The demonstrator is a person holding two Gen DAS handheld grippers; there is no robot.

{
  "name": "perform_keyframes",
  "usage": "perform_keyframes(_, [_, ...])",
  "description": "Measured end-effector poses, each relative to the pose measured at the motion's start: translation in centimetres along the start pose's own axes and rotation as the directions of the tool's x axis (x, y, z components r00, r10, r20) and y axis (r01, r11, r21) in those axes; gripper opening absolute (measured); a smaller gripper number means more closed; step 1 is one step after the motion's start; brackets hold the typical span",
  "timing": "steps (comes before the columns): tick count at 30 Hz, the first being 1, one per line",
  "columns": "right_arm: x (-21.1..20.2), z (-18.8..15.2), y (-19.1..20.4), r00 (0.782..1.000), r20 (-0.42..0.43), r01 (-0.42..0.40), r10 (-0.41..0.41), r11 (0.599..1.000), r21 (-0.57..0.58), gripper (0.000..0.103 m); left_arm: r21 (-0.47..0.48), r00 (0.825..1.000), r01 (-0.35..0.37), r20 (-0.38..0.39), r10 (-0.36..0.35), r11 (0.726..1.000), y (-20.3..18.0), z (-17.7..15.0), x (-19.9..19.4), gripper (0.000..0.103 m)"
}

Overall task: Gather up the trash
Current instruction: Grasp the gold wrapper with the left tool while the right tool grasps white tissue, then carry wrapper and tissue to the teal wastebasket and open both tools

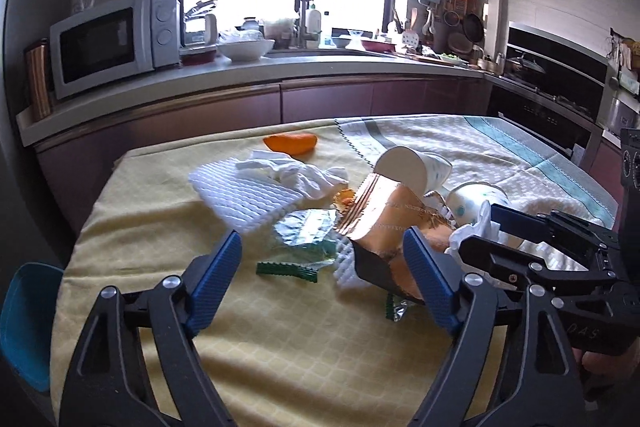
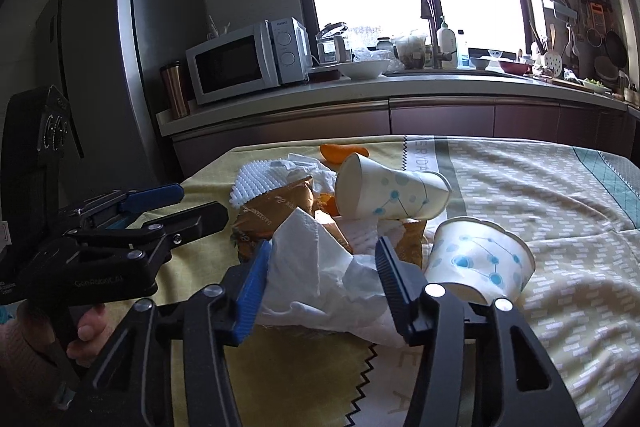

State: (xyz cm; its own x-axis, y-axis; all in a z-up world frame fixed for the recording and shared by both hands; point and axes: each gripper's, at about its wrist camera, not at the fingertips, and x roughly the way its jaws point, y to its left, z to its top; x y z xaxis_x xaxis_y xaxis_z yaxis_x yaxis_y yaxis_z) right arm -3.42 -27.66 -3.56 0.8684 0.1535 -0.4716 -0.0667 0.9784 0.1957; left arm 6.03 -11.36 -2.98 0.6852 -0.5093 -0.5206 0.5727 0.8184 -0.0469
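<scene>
A pile of trash sits on the table (image 1: 132,307), with 2 grippers beside it.

Going big to small: the white foam sheet (image 1: 244,193) at 11 o'clock of the pile is light and bendy. The 2 paper cups (image 2: 390,193) at 2 o'clock are light and easy to squash, so grab a rim. The white tissue (image 2: 320,267) is soft; pinch its middle. The right gripper (image 2: 320,277) has its jaws spread around the tissue, but I cannot tell if they squeeze it. The left gripper (image 1: 320,281) has its jaws spread wide and holds nothing.
</scene>
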Motion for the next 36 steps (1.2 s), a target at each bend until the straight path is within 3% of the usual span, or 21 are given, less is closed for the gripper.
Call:
perform_keyframes(2, [0.1, -0.1, -0.6, 1.0, -0.012, -0.021, 0.022, 0.999, 0.024, 0.04, -0.011, 0.998, 0.049, -0.034, -0.05, 0.999, -0.2, 0.0, 1.0, 0.068])
perform_keyframes(7, [0.1, -0.1, -1.4, 0.998, -0.024, -0.05, 0.051, 0.998, 0.044, 0.018, -0.061, 0.978, 0.177, -0.102, -0.183, 0.982, -0.7, -0.2, 3.2, 0.044])
perform_keyframes(11, [-0.3, 0.0, -1.5, 0.997, -0.026, -0.066, 0.067, 0.997, 0.032, 0.011, -0.105, 0.961, 0.235, -0.122, -0.247, 0.966, -0.7, -0.3, 4.0, 0.009])
perform_keyframes(17, [-0.8, 0.2, -1.4, 0.996, -0.019, -0.089, 0.089, 0.996, 0.033, 0.005, -0.115, 0.959, 0.258, -0.087, -0.269, 0.959, -0.6, -0.2, 2.2, 0.003])
perform_keyframes(26, [-2.4, 1.7, 0.0, 0.988, 0.022, -0.153, 0.153, 0.988, 0.019, 0.004, -0.166, 0.966, 0.251, -0.022, -0.258, 0.954, 2.2, -0.6, -2.9, 0.002])
perform_keyframes(36, [-1.8, 3.6, 3.8, 0.961, 0.014, -0.277, 0.277, 0.961, -0.016, 0.004, -0.212, 0.988, 0.155, 0.043, -0.15, 0.965, 6.3, -1.8, -8.8, 0.002])
